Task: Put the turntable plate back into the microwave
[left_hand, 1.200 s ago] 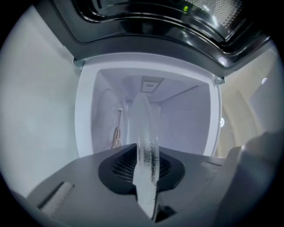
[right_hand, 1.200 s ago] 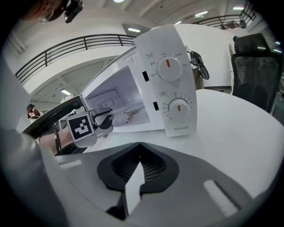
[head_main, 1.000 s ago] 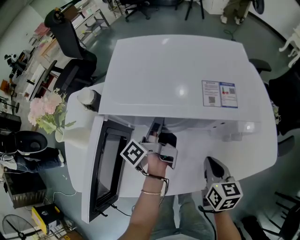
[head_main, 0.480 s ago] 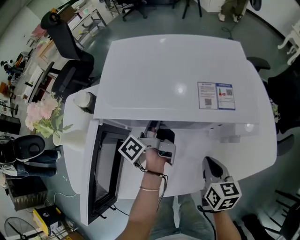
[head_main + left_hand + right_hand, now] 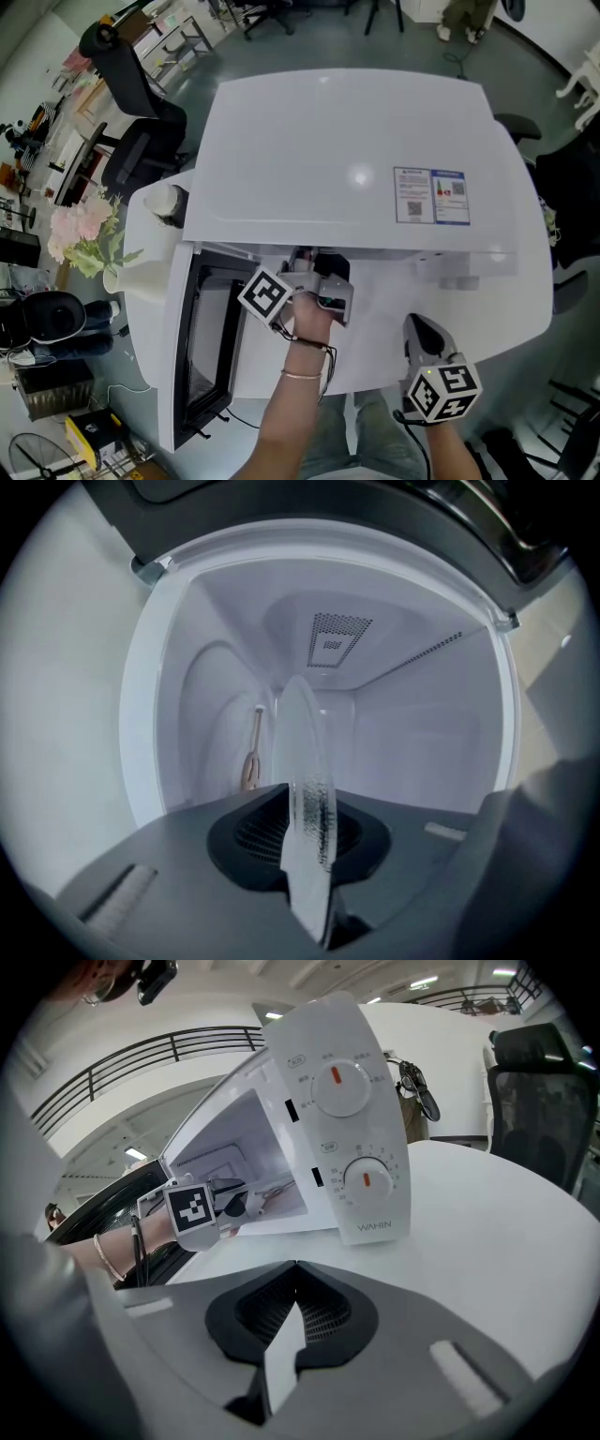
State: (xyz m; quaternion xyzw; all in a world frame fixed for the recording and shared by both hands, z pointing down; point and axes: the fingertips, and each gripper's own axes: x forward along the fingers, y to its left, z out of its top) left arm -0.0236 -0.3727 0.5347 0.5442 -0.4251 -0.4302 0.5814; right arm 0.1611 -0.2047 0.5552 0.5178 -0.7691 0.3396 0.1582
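While the left tool (image 5: 309, 874) is clamping the glass turntable plate (image 5: 302, 752) between its nearly closed jaws, it is pointing level into the open microwave (image 5: 347, 159), and the plate is standing on edge in the mouth of the white cavity. The door (image 5: 202, 347) is hanging open toward the worktop's (image 5: 487, 314) left edge. The right tool (image 5: 281, 1354), fully closed and empty, is pointing down near the worktop's front edge.
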